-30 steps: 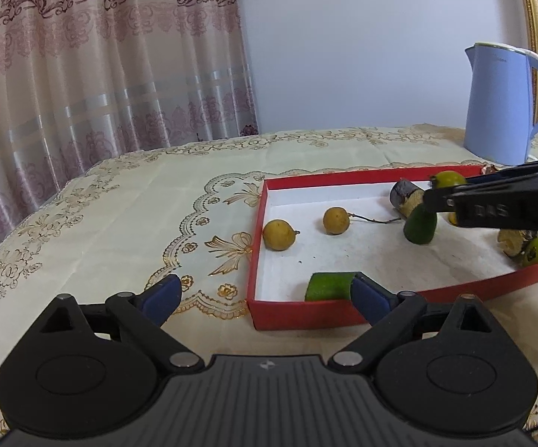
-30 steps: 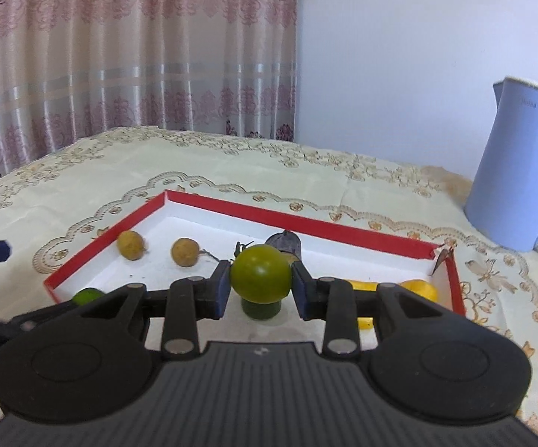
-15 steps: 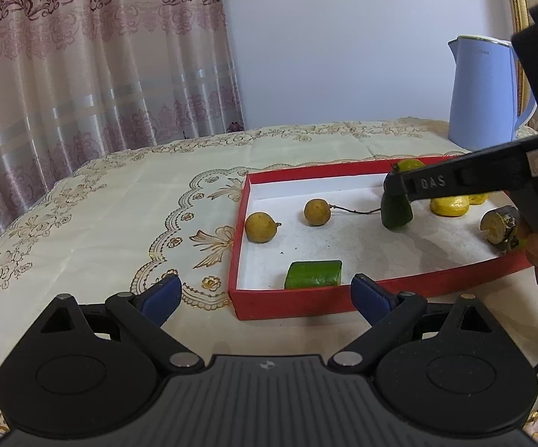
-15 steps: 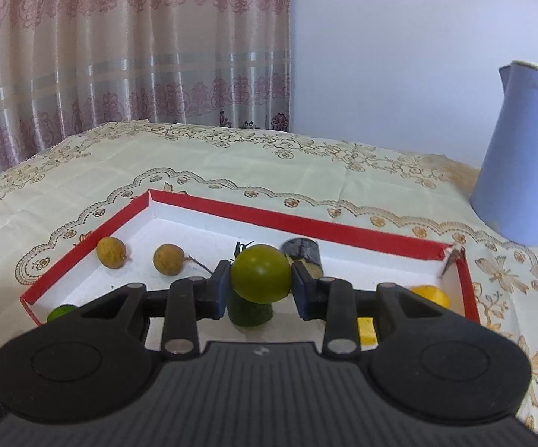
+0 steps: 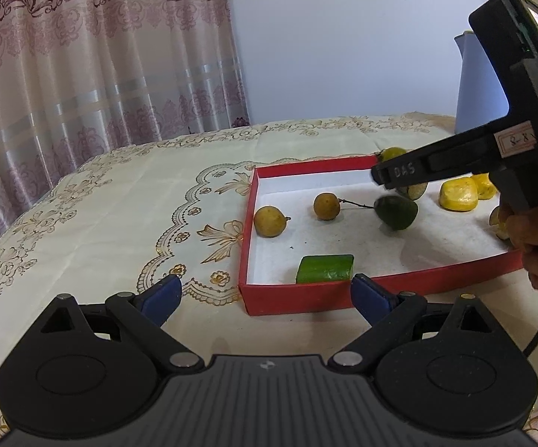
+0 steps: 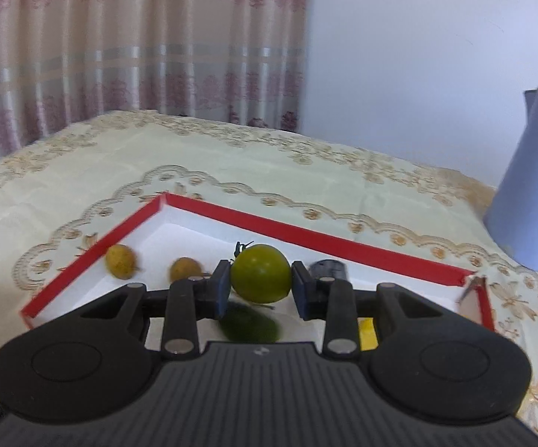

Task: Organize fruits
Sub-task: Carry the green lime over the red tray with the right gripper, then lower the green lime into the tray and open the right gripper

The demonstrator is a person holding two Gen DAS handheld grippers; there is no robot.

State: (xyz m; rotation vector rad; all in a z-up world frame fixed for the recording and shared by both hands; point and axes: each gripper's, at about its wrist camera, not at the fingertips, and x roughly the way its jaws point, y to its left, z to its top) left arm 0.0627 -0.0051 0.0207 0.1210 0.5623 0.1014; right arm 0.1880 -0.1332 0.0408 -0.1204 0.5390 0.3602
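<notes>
A red tray with a white floor holds two small yellow-brown fruits, a dark green avocado-like fruit, a green block and yellow pieces. My right gripper is shut on a round green fruit and holds it above the tray; it shows in the left wrist view from the side. My left gripper is open and empty, low in front of the tray's near left corner.
A blue kettle stands on the table right of the tray. The embroidered cream tablecloth stretches left of the tray. A curtain hangs behind the table's far left edge.
My right gripper has lifted higher with the green fruit and tipped up. The left gripper has drawn back and left, so the tray sits further right in its view.
</notes>
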